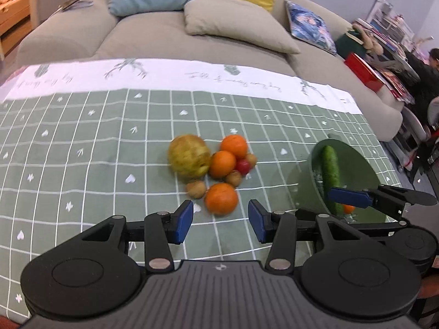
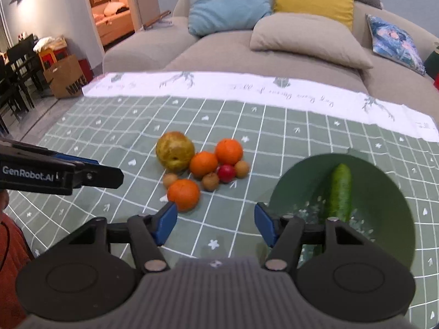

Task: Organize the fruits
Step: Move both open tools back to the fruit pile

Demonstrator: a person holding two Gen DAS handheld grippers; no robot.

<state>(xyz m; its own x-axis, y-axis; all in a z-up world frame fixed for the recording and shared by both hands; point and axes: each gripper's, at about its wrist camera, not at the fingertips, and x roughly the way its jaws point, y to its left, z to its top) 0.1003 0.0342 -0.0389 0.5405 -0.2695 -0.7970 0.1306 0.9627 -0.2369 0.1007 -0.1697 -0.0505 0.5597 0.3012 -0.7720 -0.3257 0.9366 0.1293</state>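
A pile of fruit lies on the green checked tablecloth: a yellow-green pear (image 1: 188, 156) (image 2: 175, 150), three oranges, the nearest one (image 1: 221, 199) (image 2: 183, 194), a small red fruit (image 1: 243, 166) (image 2: 226, 173) and several small brown fruits. A green bowl (image 1: 354, 164) (image 2: 384, 192) to the right holds a cucumber (image 1: 330, 172) (image 2: 340, 192). My left gripper (image 1: 221, 220) is open and empty just short of the nearest orange. My right gripper (image 2: 214, 223) is open and empty between the pile and the bowl; it also shows beside the bowl in the left wrist view (image 1: 351, 196).
The tablecloth (image 2: 274, 137) has a white band along the far edge. A beige sofa (image 1: 164, 35) with blue, yellow, beige and patterned cushions stands behind the table. A paper bag (image 2: 67, 78) and dark chairs stand at far left.
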